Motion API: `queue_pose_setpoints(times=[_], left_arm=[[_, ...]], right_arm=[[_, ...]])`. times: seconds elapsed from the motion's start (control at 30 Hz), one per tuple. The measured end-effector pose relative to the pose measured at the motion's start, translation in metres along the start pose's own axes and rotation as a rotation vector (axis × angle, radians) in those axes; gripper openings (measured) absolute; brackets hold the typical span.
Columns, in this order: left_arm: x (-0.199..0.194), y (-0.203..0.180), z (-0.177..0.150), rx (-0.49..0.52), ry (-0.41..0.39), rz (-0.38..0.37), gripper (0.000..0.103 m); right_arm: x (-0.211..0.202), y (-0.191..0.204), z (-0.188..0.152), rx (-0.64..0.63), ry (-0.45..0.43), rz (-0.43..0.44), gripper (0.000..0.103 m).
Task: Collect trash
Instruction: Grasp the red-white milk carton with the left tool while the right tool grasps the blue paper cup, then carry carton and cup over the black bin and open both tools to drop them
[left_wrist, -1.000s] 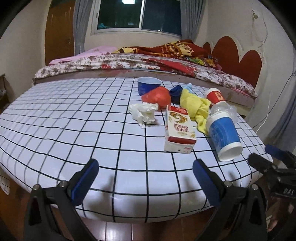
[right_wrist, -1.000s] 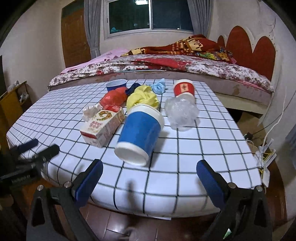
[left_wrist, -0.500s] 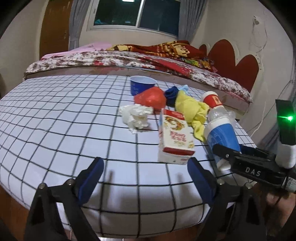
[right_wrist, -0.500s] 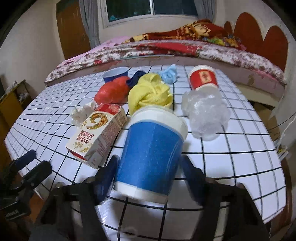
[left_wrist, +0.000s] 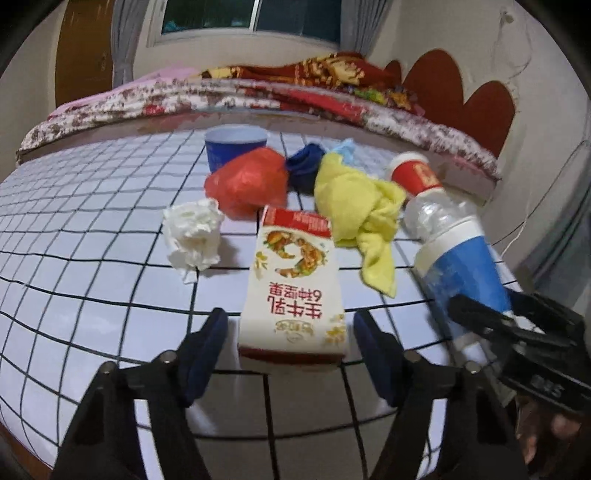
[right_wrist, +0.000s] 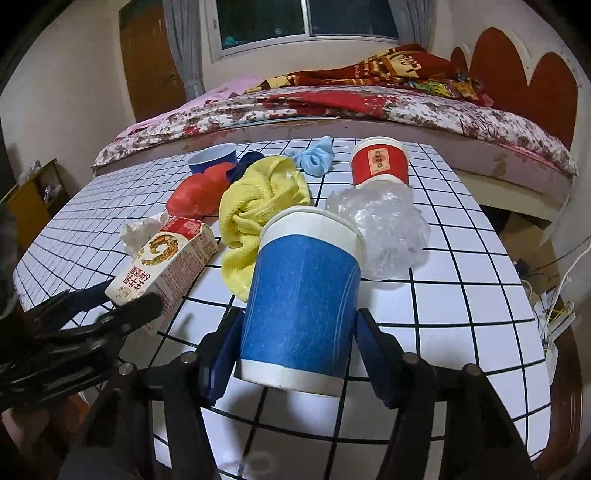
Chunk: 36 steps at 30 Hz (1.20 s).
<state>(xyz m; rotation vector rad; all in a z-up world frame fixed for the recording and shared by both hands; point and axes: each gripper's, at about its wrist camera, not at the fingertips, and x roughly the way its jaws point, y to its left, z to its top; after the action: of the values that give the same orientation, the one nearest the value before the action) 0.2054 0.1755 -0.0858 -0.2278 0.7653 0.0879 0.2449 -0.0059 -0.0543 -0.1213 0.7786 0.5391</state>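
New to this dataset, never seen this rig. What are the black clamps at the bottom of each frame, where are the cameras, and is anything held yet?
There is no robot. A person holds a two-finger gripper in each hand, and a fisheye camera on each one looks forward along its fingers.

In the left wrist view, the left gripper straddles the near end of a milk carton lying on the checked table. Its jaws are closing, with gaps still showing on both sides of the carton.

In the right wrist view, the right gripper has a tipped-over blue paper cup between its blue pads, jaws closing and pads at its sides.

Further back lie a yellow cloth, a clear plastic bag, a red cup, a red bag, a crumpled tissue and a second blue cup. A bed stands behind the table.
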Motion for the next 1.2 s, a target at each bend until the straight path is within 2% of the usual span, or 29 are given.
queue_pose_setpoints(times=[0.03, 0.07, 0.27, 0.53, 0.87, 1.2], left_arm=[[0.004, 0.000, 0.000, -0.005, 0.013, 0.004, 0.057], [0.004, 0.000, 0.001, -0.002, 0.006, 0.005, 0.054], [-0.023, 0.003, -0.011, -0.001, -0.068, -0.016, 0.053], [-0.056, -0.006, -0.031, -0.002, -0.090, -0.036, 0.053], [-0.092, -0.046, -0.039, 0.079, -0.147, -0.070, 0.053], [-0.106, -0.081, -0.048, 0.144, -0.168, -0.115, 0.053]], right_arm=[[0.000, 0.000, 0.000, -0.005, 0.000, 0.003, 0.062], [0.000, 0.001, -0.001, -0.010, -0.002, 0.005, 0.061], [-0.017, 0.006, -0.008, -0.041, -0.048, 0.029, 0.060], [-0.053, 0.010, -0.024, -0.065, -0.132, 0.024, 0.059], [-0.102, -0.019, -0.041, -0.023, -0.190, -0.021, 0.059], [-0.155, -0.062, -0.069, 0.003, -0.243, -0.101, 0.059]])
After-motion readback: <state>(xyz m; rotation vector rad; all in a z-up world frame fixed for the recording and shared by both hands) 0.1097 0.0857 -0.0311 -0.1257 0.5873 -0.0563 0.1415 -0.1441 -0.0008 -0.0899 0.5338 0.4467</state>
